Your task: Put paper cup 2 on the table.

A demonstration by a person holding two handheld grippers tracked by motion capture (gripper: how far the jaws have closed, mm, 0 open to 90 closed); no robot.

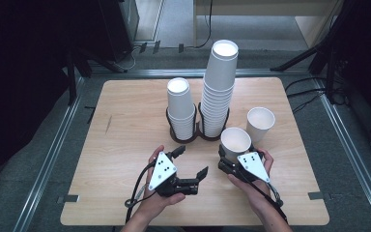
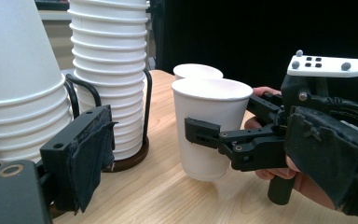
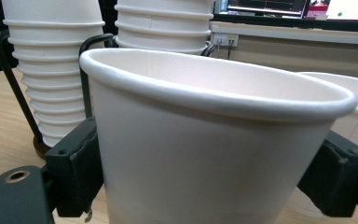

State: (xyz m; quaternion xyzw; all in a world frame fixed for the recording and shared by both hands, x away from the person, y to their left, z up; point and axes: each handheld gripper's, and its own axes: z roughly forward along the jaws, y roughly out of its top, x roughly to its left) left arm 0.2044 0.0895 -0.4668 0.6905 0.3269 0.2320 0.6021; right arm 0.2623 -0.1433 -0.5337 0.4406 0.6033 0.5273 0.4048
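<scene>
The right gripper point(image 1: 228, 155) had its two jaws pressed against the sides of a white paper cup point(image 1: 235, 141), holding it upright just above or barely on the counter point(image 1: 125, 145); in the left gripper view the cup's base point(image 2: 204, 173) seemed almost at the wood, though contact could not be settled. The step in hand looked like setting out a single cup taken from the stacks. A second loose cup point(image 1: 260, 123) stood just beyond and to the outer side of the right gripper, near but apart from the held one.

The left gripper point(image 1: 191, 164) hovered empty beside the right one, its jaws parted with nothing between them, pointing toward the cup holder point(image 1: 196, 136) with the short stack point(image 1: 180, 107) and tall stack point(image 1: 219, 87) ahead of it.

Judged from this, the next move called for lowering the cup until it sat flat, then easing the jaws apart without tipping the light cup or nudging its neighbour.

In the right gripper view the held cup point(image 3: 205, 154) blocked most of what lay ahead, hiding its own base and the counter below it. The tall stack's top was cut off in both gripper views, and the count of cups in either stack could not be made out.
</scene>
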